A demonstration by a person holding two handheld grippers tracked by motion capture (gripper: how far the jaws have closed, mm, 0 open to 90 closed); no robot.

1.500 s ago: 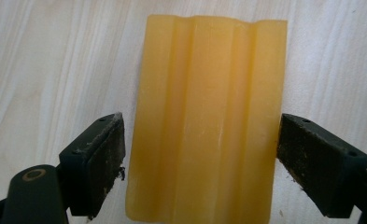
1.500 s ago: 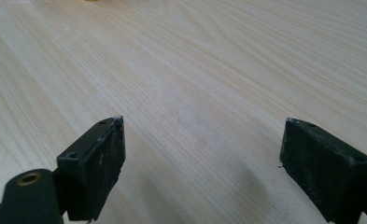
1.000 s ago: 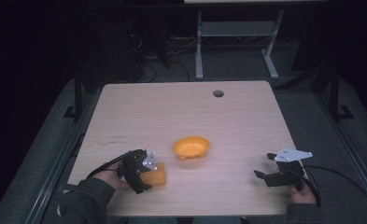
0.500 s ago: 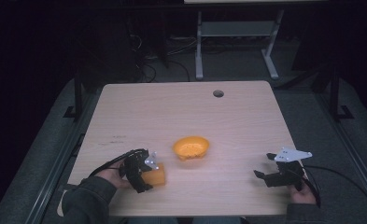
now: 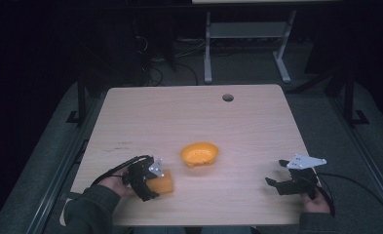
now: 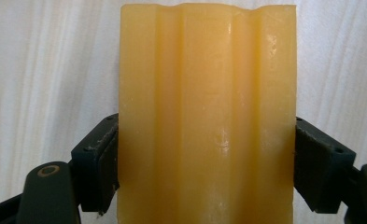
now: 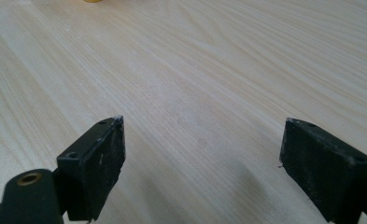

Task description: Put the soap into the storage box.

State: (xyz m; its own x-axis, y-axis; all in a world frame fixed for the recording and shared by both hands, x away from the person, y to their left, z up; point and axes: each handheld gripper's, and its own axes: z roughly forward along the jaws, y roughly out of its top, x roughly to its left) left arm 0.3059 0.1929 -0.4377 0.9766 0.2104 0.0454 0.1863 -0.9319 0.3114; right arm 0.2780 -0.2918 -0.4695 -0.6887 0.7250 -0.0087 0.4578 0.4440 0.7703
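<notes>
high view: 1 orange bowl; 1 orange block; 2 grippers

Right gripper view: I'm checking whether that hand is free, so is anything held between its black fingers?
No, the right gripper has its fingers spread wide apart with only the bare pale wooden table between them.

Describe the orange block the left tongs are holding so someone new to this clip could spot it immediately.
On the wooden table, look at the near left corner, where the left tongs clamp the orange block. Unlike the round orange bowl nearby, it is rectangular and ridged lengthwise.
</notes>
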